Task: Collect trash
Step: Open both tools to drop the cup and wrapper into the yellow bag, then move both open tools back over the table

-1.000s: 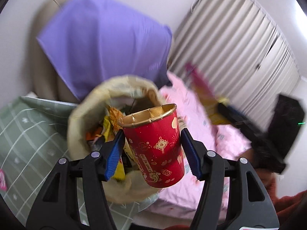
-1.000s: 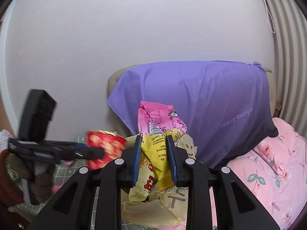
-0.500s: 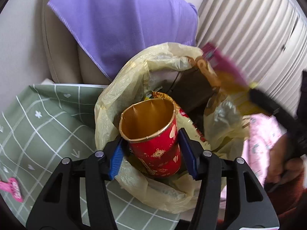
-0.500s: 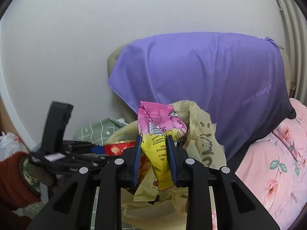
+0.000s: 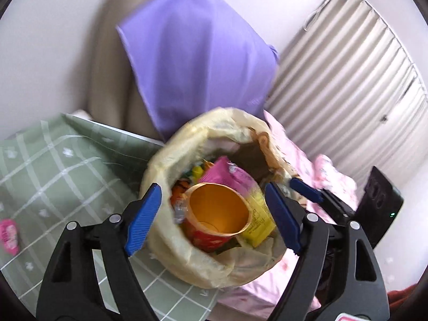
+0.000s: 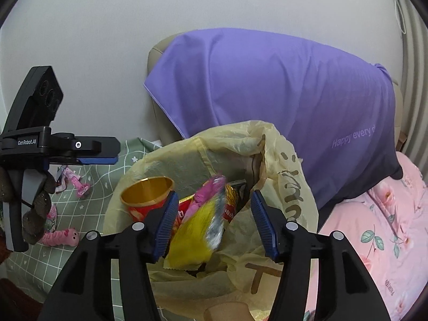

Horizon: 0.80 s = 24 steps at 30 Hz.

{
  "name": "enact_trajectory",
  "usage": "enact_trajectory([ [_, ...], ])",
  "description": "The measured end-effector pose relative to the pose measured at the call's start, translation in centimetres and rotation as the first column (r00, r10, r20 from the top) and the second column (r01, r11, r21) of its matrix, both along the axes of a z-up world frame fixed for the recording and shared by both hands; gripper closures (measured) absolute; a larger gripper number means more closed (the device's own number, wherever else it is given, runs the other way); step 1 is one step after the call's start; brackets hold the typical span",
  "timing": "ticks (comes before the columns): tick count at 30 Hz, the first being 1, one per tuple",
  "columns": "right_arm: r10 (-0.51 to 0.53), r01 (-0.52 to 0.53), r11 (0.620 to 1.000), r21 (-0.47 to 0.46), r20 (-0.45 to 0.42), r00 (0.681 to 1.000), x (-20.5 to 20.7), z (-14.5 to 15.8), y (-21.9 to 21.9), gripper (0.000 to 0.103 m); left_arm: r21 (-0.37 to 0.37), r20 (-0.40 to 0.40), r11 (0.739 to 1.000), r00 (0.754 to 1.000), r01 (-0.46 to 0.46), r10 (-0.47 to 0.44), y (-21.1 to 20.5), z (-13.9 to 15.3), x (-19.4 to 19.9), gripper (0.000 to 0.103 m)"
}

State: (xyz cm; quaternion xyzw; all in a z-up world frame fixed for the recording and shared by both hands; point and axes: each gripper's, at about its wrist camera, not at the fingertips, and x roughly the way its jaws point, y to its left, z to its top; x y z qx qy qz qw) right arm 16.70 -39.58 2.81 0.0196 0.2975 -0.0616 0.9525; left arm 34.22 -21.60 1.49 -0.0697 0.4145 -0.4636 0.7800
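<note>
**A:** Looking at where the trash is: the red cup (image 5: 218, 220) with the gold lining is sitting inside the yellow trash bag (image 5: 171, 243), mouth up, and the pink-and-yellow snack wrapper (image 6: 199, 224) looks to be dropping into the same bag, just at the cup's 3 o'clock in the right wrist view. Both sets of tongs have just been opening. The left tongs (image 5: 214, 220) are spread wide either side of the cup with clear gaps, not touching it. The right tongs (image 6: 212, 223) are released too, wrapper loose between the pads.

**B:** So done then?

**A:** Those two pieces, I'd say yes. Not the whole job though. On the green checked cloth (image 6: 80, 211), out at the bag's 9 o'clock, there are still pink wrappers (image 6: 77, 184) and a pink worm-looking thing (image 6: 61, 236). Can't tell whether that one is trash or a toy.

**B:** Anything in the way?

**A:** The bag is floppy and its rim (image 6: 267, 155) sags inward at 1 o'clock, so it could fold shut. It's wedged between the cloth and a pink floral bed (image 6: 385, 227), with a purple-covered pillow (image 6: 281, 85) behind at 12. The two tongs are also close together over the opening, so they could bump on the way out.
</note>
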Motion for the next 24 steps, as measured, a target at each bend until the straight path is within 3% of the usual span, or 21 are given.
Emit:
enact_trajectory([
  [5, 0.026, -0.026, 1.000, -0.002, 0.036, 0.999, -0.4, 0.9, 0.9, 0.050, 0.035, 0.089, 0.989, 0.986, -0.147, 0.143, 4.2, 0.5, -2.0, 0.027],
  [11, 0.154, -0.157, 0.987, 0.029, 0.077, 0.985, 0.1, 1.8, 3.6, 0.044, 0.068, 0.200, 0.949, 0.936, -0.308, 0.290, 11.0, 0.5, -5.2, 0.027],
  [14, 0.279, -0.283, 0.957, 0.055, 0.077, 0.957, 1.0, 1.5, 5.7, 0.044, 0.086, 0.243, 0.893, 0.878, -0.442, 0.412, 15.8, 0.1, -6.1, 0.027],
  [15, 0.308, -0.311, 0.949, 0.052, 0.064, 0.949, 1.4, 1.3, 6.6, 0.044, 0.101, 0.256, 0.859, 0.848, -0.501, 0.464, 17.9, -0.1, -6.5, 0.027],
  [19, 0.409, -0.409, 0.912, 0.018, 0.006, 0.912, 3.2, -0.4, 10.1, 0.044, 0.125, 0.249, 0.764, 0.765, -0.633, 0.594, 24.1, -0.8, -7.3, 0.027],
  [22, 0.458, -0.457, 0.889, 0.037, -0.032, 0.888, 4.8, -1.9, 12.2, 0.044, 0.146, 0.239, 0.696, 0.708, -0.703, 0.665, 28.0, -1.5, -8.2, 0.027],
  [24, 0.488, -0.487, 0.872, 0.046, -0.038, 0.872, 5.5, -2.7, 13.6, 0.044, 0.162, 0.229, 0.664, 0.682, -0.730, 0.694, 30.1, -2.0, -9.0, 0.027],
])
